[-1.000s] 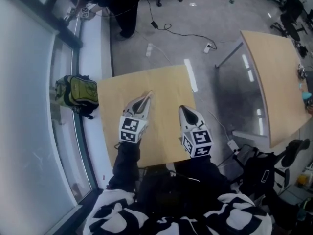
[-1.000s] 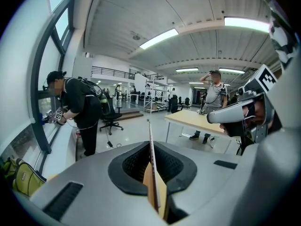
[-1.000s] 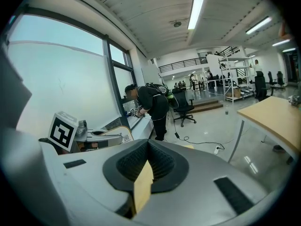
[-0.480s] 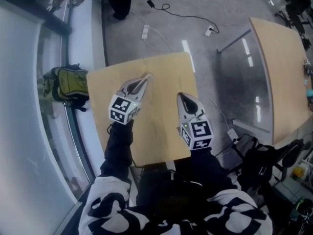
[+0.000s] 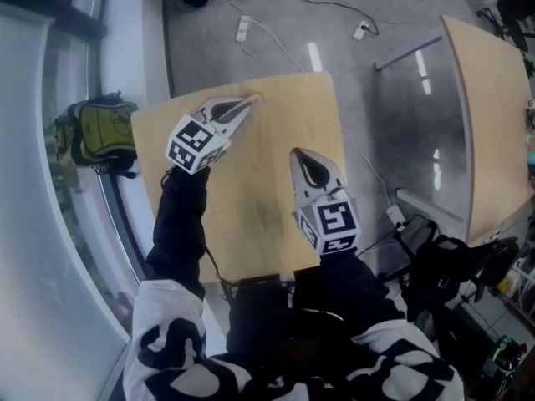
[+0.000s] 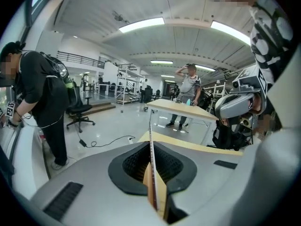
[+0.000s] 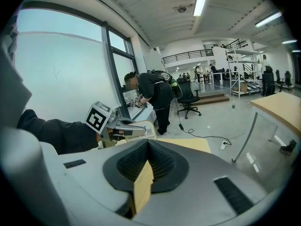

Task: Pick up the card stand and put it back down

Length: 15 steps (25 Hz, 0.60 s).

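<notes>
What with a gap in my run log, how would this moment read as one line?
left gripper: shut on card stand | right gripper: shut, empty | card stand: over table, near far edge

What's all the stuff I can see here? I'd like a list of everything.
table: one, light wood, under both grippers
second table: one, light wood, off to the right
card stand: one, pale with a printed code, in the left gripper's jaws
backpack: one, green, by the window left of the table
power strips: two, white, on the grey floor beyond the table
office chair: one, black, on the far floor
person in black: one, bent at the window ledge
person in grey: one, standing behind the second table
left gripper: grey-white, shut on the card stand
right gripper: grey-white, shut, empty, above the table
</notes>
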### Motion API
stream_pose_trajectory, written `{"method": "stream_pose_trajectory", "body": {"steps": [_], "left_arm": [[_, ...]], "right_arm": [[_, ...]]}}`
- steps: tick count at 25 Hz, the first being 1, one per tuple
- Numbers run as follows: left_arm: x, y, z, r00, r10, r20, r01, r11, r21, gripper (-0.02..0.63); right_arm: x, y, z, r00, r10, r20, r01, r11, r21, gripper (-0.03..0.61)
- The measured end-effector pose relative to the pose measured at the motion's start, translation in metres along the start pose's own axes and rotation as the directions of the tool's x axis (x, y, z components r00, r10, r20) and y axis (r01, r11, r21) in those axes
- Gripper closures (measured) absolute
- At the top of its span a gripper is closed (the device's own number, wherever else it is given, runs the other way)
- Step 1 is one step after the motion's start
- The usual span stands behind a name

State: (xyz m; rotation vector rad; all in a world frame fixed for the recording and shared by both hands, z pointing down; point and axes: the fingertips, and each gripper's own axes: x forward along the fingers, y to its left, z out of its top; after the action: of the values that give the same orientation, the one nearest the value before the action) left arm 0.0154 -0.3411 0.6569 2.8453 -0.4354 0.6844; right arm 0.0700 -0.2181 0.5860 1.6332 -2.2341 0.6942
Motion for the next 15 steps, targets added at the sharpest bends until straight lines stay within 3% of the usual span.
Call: {"method": "stream_pose_trajectory", "body": {"steps": [7, 15], "left_arm": [[0.016, 0.016, -0.009, 0.988, -0.147, -0.036, 0.149, 0.987, 0.061, 0.594], [0.038, 0.006, -0.02, 0.942, -0.322, -0.09, 0.33, 0.938, 0.103, 0.594]], "right_arm": [[0.02, 0.011, -0.013, 0.999, 0.027, -0.031, -0.027, 1.0, 0.01, 0.558], [0.029, 0.011, -0.023, 0.998, 0.023, -0.058, -0.022, 1.0, 0.017, 0.558]]}}
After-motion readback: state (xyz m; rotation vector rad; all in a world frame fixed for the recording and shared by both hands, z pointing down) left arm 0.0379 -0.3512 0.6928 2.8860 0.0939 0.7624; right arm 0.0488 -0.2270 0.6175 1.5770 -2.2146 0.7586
